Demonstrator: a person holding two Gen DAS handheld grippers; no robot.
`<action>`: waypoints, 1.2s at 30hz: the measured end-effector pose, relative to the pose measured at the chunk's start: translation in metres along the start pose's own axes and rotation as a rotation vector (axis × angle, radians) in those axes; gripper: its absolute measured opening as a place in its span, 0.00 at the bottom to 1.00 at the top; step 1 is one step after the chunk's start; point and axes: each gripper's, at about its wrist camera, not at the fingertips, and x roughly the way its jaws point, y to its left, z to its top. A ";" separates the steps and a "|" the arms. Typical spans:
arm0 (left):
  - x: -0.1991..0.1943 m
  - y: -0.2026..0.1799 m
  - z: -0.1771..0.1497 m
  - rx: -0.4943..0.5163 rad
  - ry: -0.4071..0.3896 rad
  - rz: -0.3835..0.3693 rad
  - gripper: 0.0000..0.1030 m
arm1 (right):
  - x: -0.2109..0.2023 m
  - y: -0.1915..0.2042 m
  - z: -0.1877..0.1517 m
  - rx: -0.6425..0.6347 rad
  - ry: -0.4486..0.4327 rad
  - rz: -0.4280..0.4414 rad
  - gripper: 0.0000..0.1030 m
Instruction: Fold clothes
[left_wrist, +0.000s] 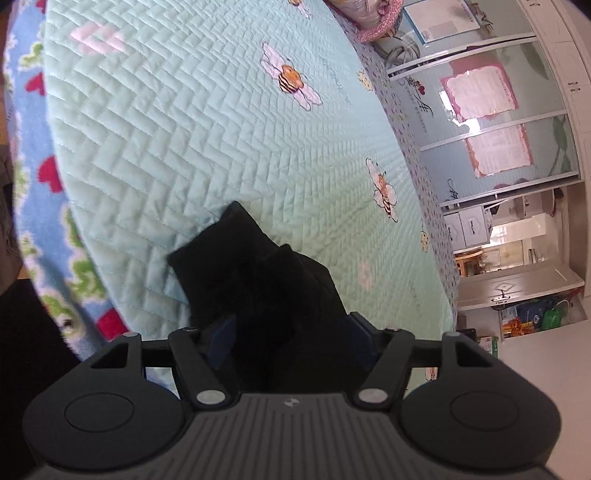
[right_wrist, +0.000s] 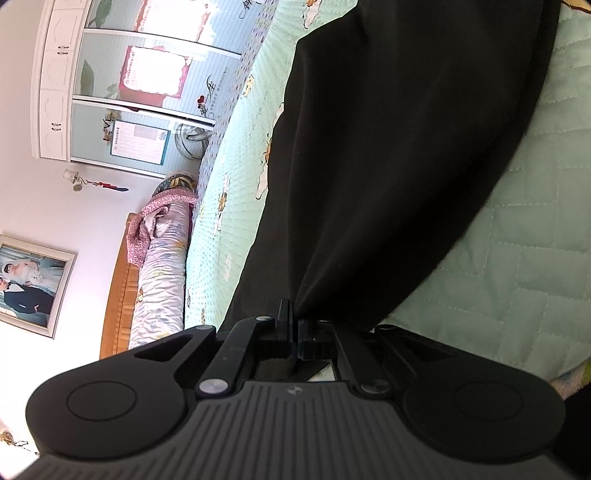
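Observation:
A black garment (left_wrist: 258, 273) is bunched thick between the fingers of my left gripper (left_wrist: 291, 339). The jaws stand partly apart and press on the bundle from both sides, and its folded end sticks out forward over the mint quilted bedspread (left_wrist: 207, 122). In the right wrist view the same black garment (right_wrist: 388, 155) stretches away as a broad flat panel across the bedspread (right_wrist: 524, 258). My right gripper (right_wrist: 293, 325) is shut on its near edge, with the fingertips pinched together on the cloth.
A blue blanket with red hearts (left_wrist: 48, 177) borders the bed's left side. A rolled floral quilt (right_wrist: 162, 273) lies by the wooden headboard (right_wrist: 118, 295). Mirrored wardrobe doors (left_wrist: 491, 122) and an open doorway (left_wrist: 517, 243) lie beyond the bed.

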 end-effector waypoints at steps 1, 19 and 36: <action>0.006 -0.001 0.001 0.004 -0.005 -0.003 0.66 | 0.001 0.000 0.000 0.004 0.001 -0.002 0.03; -0.011 -0.045 0.002 0.315 -0.134 0.014 0.09 | -0.009 -0.002 0.000 -0.051 0.004 -0.046 0.05; 0.007 -0.004 -0.008 0.394 -0.059 0.159 0.10 | -0.020 0.015 0.001 -0.130 -0.044 -0.020 0.03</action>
